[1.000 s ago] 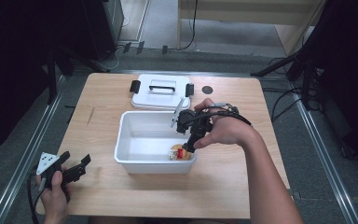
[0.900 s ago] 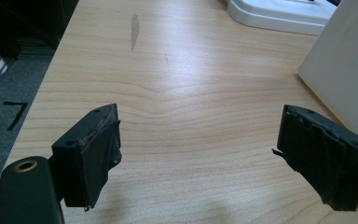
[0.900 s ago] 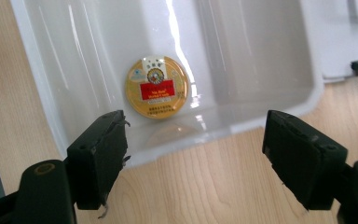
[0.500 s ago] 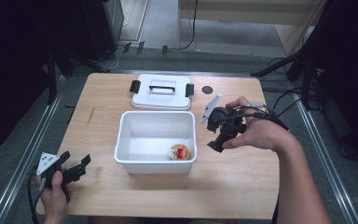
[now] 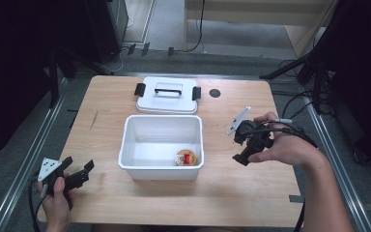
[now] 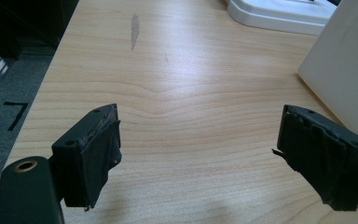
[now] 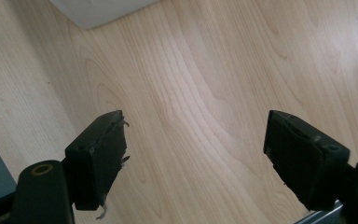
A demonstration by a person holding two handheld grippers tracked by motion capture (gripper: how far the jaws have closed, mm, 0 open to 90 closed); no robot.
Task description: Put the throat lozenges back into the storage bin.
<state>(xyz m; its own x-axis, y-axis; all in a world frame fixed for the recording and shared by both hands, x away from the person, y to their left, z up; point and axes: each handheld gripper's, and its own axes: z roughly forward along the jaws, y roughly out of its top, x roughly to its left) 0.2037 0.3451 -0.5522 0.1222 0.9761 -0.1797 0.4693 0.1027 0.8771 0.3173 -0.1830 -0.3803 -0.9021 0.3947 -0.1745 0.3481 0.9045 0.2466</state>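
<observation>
Both grippers empty, jaws apart: right gripper [image 5: 244,151] sits just right of the white bin [image 5: 162,169] holding a small round item [image 5: 186,157] front-right, lid [image 5: 167,95] behind; left gripper [image 5: 75,176] farther off.

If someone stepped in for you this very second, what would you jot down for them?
Left gripper: open, holds nothing, near the table's front left corner.
Right gripper: open, holds nothing, right of the white bin.
A small red-and-yellow item lies in the bin's front right corner.
The lid lies on the table behind the bin.
Done, apparently: item in bin. Probably left: put the lid on.
</observation>
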